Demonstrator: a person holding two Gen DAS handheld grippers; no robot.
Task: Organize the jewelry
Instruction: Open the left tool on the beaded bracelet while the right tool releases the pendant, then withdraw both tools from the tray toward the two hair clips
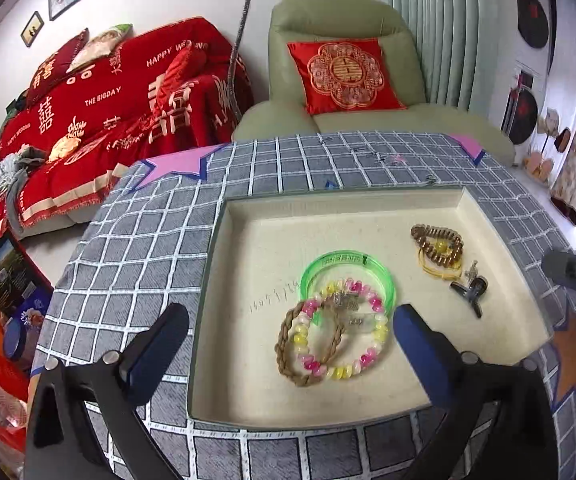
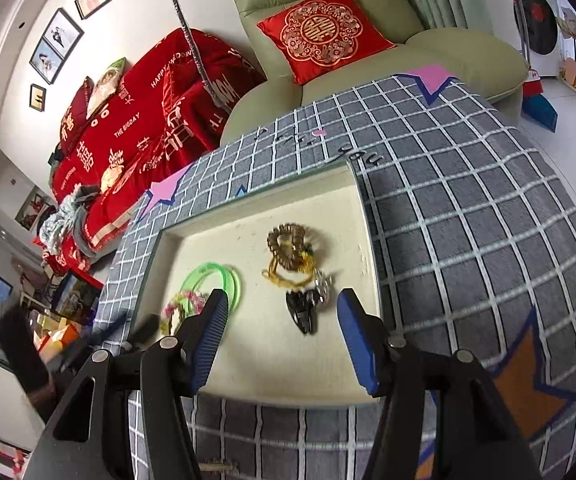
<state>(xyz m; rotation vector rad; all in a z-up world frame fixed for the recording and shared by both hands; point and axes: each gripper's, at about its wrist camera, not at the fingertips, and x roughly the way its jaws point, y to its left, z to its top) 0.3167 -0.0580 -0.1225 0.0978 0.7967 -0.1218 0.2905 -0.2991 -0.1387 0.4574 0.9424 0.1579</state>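
— Two tongs hang over the tray [image 1: 224, 280], don't they? How do they stand?

— The left tongs [image 1: 288, 340] are spread as wide as they go, nothing clamped; the beaded bracelet [image 1: 342, 334] shows in the gap between their fingers, lying loose on the tray floor. The right tongs [image 2: 284, 344] are released too, about half open, with the dark clip [image 2: 303, 312] lying on the tray in their gap, untouched by the pads.

— And where does the jewelry sit, going by the tray?

— All of it lies inside the tray. Toward the tray's left half is a pile: the green bangle [image 1: 348, 268] flat on the floor, the beaded bracelet overlapping its near edge, and a braided brown ring [image 1: 308, 344] overlapping the beads on the side nearest the tray's front wall. A small clear piece rests on that pile; what it is cannot be told.

— The right half?

— Nearer the tray's back right corner lies the brown bead string [image 1: 438, 246] with a yellow cord. Just in front of it, toward the tray's right wall, are a small silver piece [image 1: 473, 270] and the dark clip, close together.

— And the tray itself?

— It sits on the table [image 1: 128, 264], on a grey checked cloth.
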